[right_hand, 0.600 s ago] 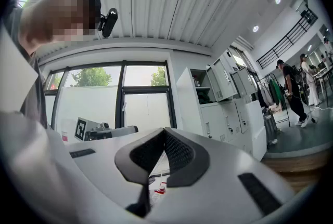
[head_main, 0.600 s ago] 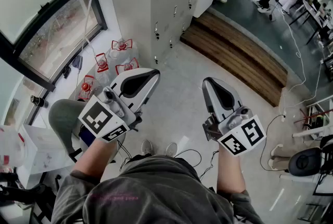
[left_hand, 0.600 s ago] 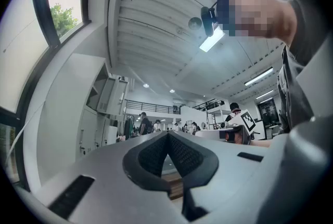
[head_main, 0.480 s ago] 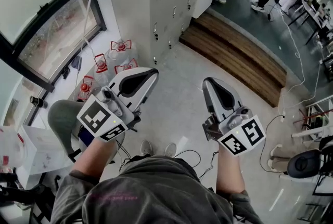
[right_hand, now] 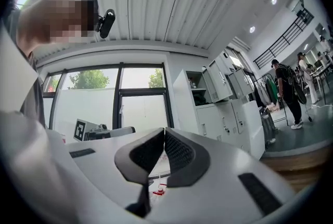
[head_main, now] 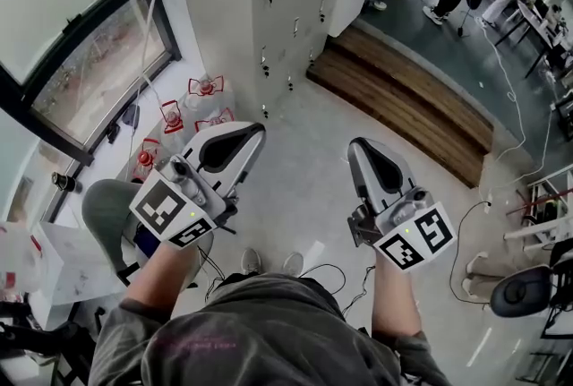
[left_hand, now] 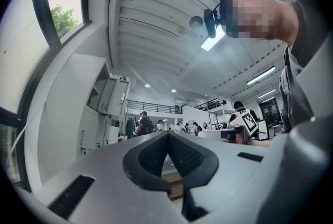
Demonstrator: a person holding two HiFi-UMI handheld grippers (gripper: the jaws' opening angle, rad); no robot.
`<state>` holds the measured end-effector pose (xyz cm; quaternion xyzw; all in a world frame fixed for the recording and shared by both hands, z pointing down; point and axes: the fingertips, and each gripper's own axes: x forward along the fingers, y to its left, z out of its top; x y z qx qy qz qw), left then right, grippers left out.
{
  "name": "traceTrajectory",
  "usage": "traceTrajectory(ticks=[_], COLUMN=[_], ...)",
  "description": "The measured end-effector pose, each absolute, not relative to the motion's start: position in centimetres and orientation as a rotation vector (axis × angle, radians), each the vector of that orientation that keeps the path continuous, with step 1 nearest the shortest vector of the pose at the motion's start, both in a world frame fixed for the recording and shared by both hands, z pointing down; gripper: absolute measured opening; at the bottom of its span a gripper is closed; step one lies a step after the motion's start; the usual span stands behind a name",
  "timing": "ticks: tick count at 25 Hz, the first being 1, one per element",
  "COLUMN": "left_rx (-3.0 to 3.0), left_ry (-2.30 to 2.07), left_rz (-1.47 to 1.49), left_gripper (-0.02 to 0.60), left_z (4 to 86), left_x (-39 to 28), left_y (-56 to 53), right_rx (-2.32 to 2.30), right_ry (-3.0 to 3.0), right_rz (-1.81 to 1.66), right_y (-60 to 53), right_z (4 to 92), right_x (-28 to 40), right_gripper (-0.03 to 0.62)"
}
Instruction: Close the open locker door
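- comparing with the head view half a second ago, very little differs: the locker bank (head_main: pixel 277 8), the water bottles (head_main: pixel 204 93) and both grippers all sit a shade lower in the picture, so the camera has tipped slightly and nothing has reached out.
- the left hand-held gripper (head_main: pixel 255 132) keeps the same pose, its jaws pressed together tip to tip with nothing between them.
- the right hand-held gripper (head_main: pixel 361 145) is likewise pressed together and empty, and it stays beside the left one with a gap of bare floor (head_main: pixel 304 196) between them.
- the open locker door (right_hand: pixel 222 82) stands swung out from an upper compartment, ahead of the right hand-held gripper's tips, above them and off to their right. it is well apart from both tools.
- the water bottles lie just beyond the left hand-held gripper's tips, down on the floor by the window. the wooden step (head_main: pixel 403 107) runs ahead of the right hand-held gripper.
- a person in the background, far beyond the right hand-held gripper, has shifted a little, which has no bearing on the door.
- my reading is that the task has not really begun. the door is untouched and wide open, and neither tool has closed the gap.
- the next move probably calls for walking closer and raising one closed hand-held gripper to the door's outer face to push it shut.
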<state>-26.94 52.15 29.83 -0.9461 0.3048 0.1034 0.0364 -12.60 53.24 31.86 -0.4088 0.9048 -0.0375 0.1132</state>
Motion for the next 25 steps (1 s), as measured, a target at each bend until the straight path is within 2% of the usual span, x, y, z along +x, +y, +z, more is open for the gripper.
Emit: traceTrajectory(ticks=[25], left_rx=[-2.907], left_ry=[1.055], left_rz=[0.321], left_gripper=[0.014], left_z=[33.1], left_x=[-18.8], left_y=[49.0], right_rx=[-1.171], right_ry=[2.649], right_rz=[-0.161], right_y=[50.0], right_z=[35.3], right_x=[-1.9], right_gripper=[0.023])
